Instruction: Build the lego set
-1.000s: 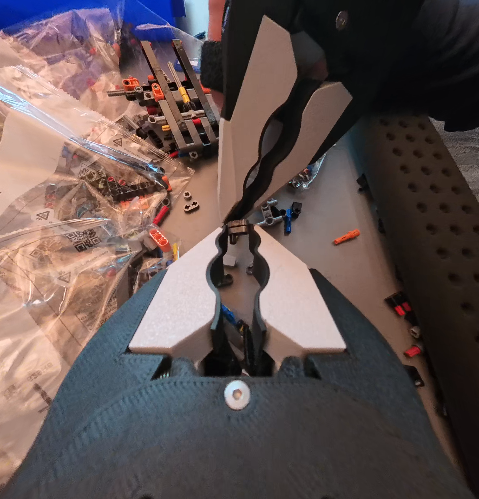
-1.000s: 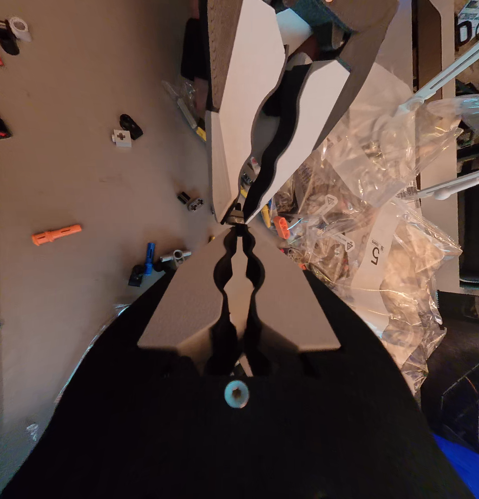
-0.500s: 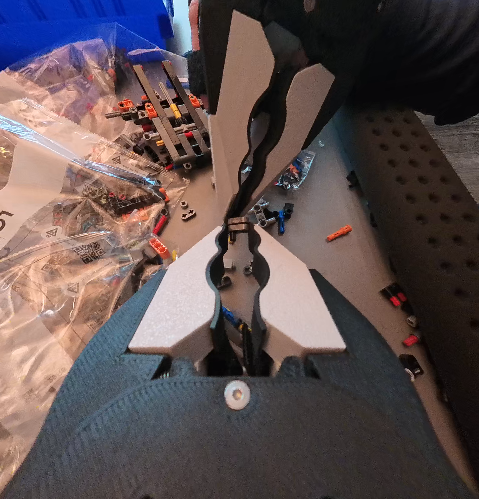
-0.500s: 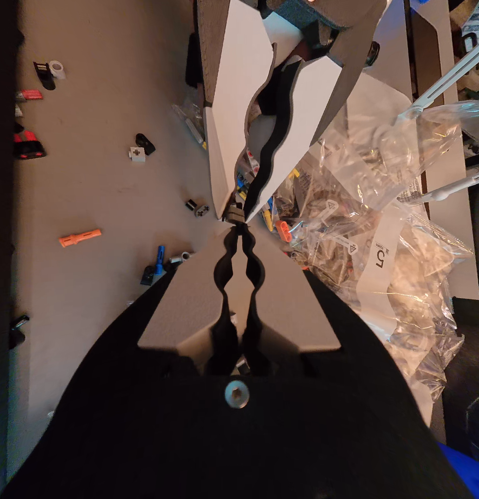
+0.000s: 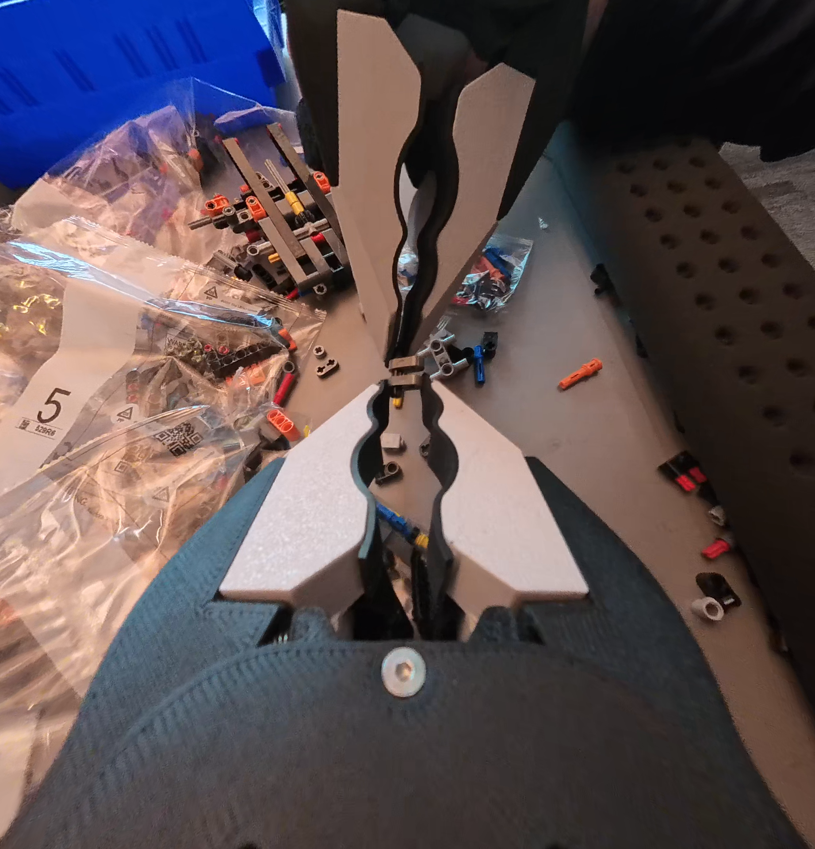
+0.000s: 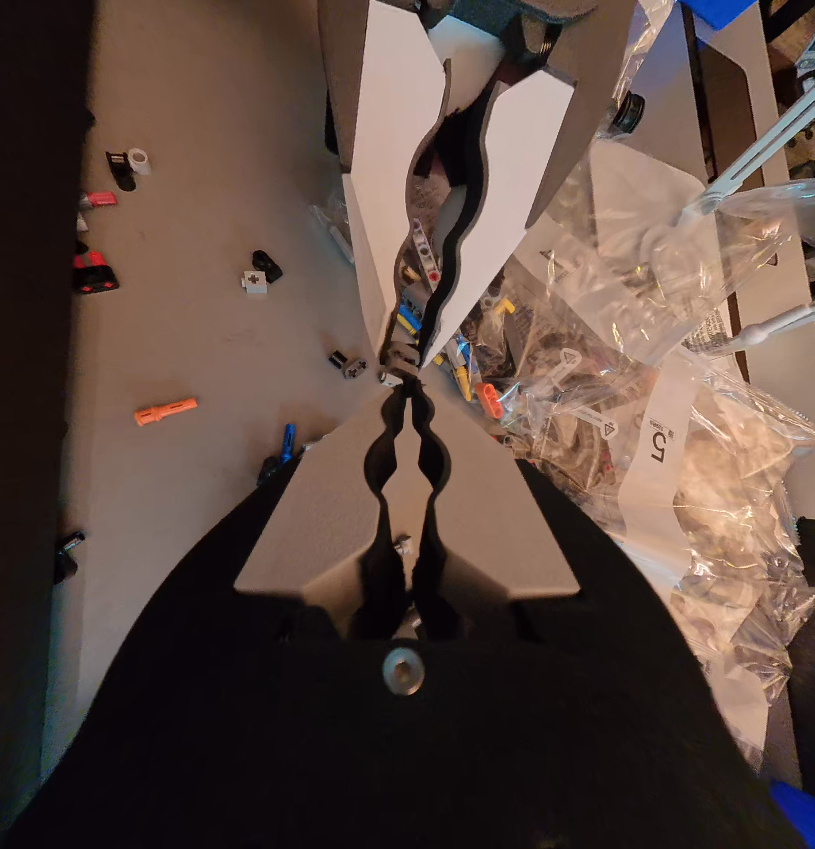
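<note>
Two grippers meet tip to tip above the grey counter (image 5: 525, 413), each clenched on a small dark-grey plastic connector piece. The left gripper (image 5: 404, 385) pinches the lower grey connector (image 5: 405, 379) at its fingertips; the right gripper (image 6: 407, 385), coming in from the opposite side, pinches the upper grey connector (image 5: 403, 364). The two pieces are held face to face and close together, with a thin dark seam showing between them, an arrangement that suggests they are being pressed together in mid-air, where each gripper can brace against the other's push. Whether they are fully seated cannot be told. The partly built lego frame of long grey beams with orange and yellow fittings (image 5: 286, 239) lies on the counter behind the grippers, beside a heap of clear plastic parts bags (image 5: 120, 367). Loose parts lie scattered about, among them an orange pin (image 5: 580, 373), a blue pin (image 5: 478, 364) and a light-grey cube-shaped piece (image 6: 254, 281). A blue plastic bin (image 5: 120, 69) stands at the far left. Compared with half a second before, the joined tips sit slightly farther from the built frame, and two stacked grey pieces can now be told apart where only one dark lump showed.
</note>
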The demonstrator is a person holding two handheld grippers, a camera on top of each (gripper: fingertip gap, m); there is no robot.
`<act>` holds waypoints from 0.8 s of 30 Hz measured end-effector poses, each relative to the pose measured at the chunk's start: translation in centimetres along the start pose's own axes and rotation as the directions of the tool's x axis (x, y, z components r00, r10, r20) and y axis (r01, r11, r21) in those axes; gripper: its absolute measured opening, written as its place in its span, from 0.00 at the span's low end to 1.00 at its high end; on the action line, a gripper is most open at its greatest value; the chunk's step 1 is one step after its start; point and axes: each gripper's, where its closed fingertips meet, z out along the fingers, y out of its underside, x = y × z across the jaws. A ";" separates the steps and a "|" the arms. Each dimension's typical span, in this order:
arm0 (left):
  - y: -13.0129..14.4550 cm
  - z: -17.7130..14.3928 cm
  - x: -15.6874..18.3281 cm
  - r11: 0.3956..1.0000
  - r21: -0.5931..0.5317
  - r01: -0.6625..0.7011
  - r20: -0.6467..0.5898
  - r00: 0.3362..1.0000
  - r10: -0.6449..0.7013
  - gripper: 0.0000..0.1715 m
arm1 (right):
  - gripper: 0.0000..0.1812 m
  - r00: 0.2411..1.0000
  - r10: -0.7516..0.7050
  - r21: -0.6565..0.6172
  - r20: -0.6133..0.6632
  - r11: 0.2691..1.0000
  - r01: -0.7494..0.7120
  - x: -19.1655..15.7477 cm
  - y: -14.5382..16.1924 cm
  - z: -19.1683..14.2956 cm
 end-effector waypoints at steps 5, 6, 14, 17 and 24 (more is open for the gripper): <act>2.4 -2.1 -1.6 0.997 -0.028 0.068 0.032 0.997 -0.068 0.00 | 0.00 0.995 0.104 0.041 0.000 0.994 -0.104 1.3 1.7 -1.8; 0.6 -2.5 -1.5 0.994 0.051 0.100 0.005 0.995 -0.100 0.00 | 0.00 0.995 0.104 0.076 0.007 0.992 -0.104 1.2 1.0 -2.1; 0.1 0.1 -0.6 0.999 0.037 0.038 0.012 0.999 -0.039 0.11 | 0.01 0.999 0.034 0.090 -0.006 0.995 -0.033 0.8 0.2 -0.9; -0.5 0.4 -0.2 0.997 0.064 0.042 -0.005 0.999 -0.042 0.13 | 0.01 1.000 0.012 0.086 -0.006 0.996 -0.012 0.5 0.0 -0.5; -0.5 1.3 -0.2 0.996 0.066 0.054 -0.003 0.999 -0.054 0.08 | 0.01 1.000 -0.006 0.085 -0.022 0.996 0.008 0.5 -0.2 -0.2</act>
